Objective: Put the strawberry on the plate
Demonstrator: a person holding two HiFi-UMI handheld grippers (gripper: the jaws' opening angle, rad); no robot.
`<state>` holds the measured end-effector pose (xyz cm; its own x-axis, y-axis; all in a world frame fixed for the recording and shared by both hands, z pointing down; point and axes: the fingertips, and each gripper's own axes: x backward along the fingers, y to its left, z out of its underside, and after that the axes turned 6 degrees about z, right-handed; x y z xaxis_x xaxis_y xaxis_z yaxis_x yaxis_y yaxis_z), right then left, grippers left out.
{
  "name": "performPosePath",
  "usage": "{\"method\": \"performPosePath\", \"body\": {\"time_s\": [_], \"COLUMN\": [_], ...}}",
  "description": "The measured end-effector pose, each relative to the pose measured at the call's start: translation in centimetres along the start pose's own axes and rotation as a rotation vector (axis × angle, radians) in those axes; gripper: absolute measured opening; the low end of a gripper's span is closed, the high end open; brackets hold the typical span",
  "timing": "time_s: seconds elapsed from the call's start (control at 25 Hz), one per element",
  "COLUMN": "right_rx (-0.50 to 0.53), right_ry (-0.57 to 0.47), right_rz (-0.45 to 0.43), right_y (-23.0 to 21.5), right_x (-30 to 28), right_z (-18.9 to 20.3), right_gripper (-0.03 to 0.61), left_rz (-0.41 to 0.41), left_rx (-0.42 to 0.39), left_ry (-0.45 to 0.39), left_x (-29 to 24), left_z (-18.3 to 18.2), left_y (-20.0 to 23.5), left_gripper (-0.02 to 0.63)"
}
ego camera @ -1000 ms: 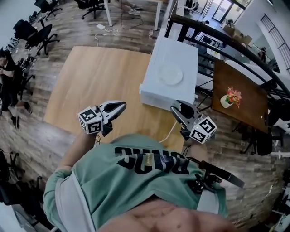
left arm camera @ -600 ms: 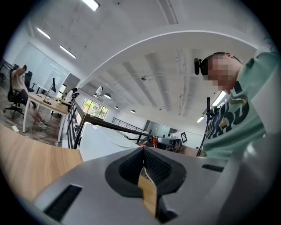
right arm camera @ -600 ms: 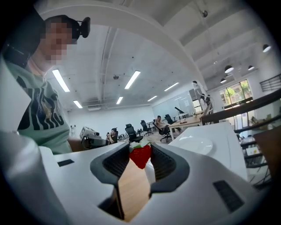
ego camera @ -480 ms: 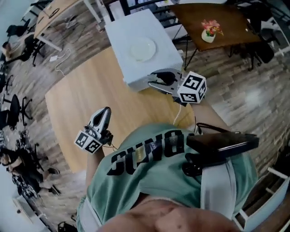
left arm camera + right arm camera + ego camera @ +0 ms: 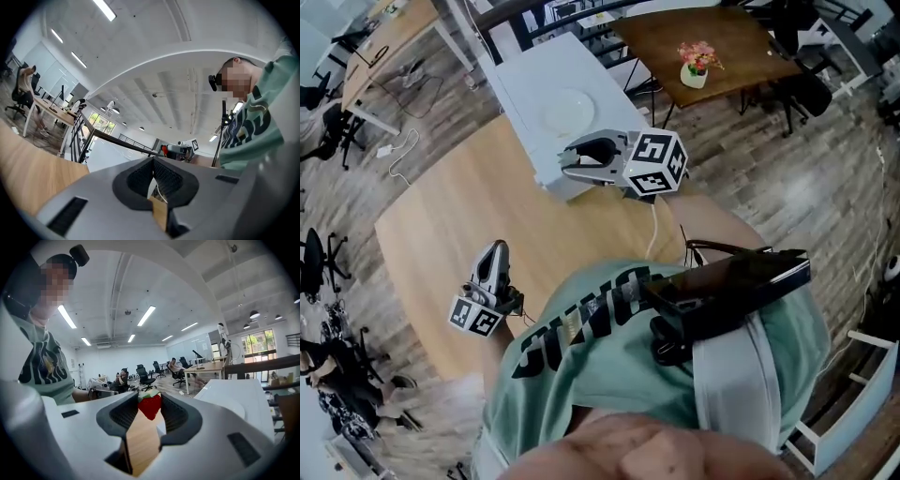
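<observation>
A red strawberry (image 5: pixel 150 405) with a green top is pinched between the fingertips of my right gripper (image 5: pixel 150 408), which is shut on it. In the head view that gripper (image 5: pixel 568 161) hovers at the near edge of a white box (image 5: pixel 525 84). A white plate (image 5: pixel 567 108) lies on top of the box, just beyond the fingertips, and shows as a pale disc (image 5: pixel 238 409) in the right gripper view. My left gripper (image 5: pixel 494 250) is held low over the wooden table (image 5: pixel 441 216), far from the box. Its jaws (image 5: pixel 152 180) are shut with nothing between them.
A dark wooden side table (image 5: pixel 712 37) with a flower pot (image 5: pixel 695 64) stands right of the box. A white cable (image 5: pixel 654 225) runs off the table near my body. Office chairs (image 5: pixel 323 141) and desks stand at the far left.
My view has swung round. The right gripper with the strawberry has moved up to the box's near edge, closer to the plate. The left gripper has dropped back toward my body.
</observation>
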<state>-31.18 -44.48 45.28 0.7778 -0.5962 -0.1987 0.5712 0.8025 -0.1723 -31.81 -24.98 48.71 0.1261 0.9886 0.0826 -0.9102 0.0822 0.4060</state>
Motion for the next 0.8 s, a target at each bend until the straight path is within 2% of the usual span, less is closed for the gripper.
{"method": "performPosePath", "body": {"time_s": [0.16,0.32,0.56,0.8], "right_rx": [0.005,-0.004,0.035,0.075], "right_ry": [-0.01,-0.031,-0.061,-0.058], "right_rz": [-0.015,0.003,0.029,0.068], "right_y": [-0.6,-1.8,-3.6,-6.7], "right_x": [1.0,2.2,3.6,2.2], "right_z": [0.0,0.3,-0.8,-2.4], "right_gripper": [0.152,0.152,0.152,0.152], "left_rz": [-0.028,-0.025,0.001,0.026], "left_rx": [-0.012,-0.034,-0.061,-0.068], "left_ry": [-0.013,0.009,0.024,0.035], "left_x": [-0.4,-1.3,-3.9,-6.5], "left_z": [-0.6,-0.8,-1.3,-2.8], "left_y": [-0.7,-1.1,-0.9,1.7], "left_gripper": [0.005,0.005,0.005,0.005]}}
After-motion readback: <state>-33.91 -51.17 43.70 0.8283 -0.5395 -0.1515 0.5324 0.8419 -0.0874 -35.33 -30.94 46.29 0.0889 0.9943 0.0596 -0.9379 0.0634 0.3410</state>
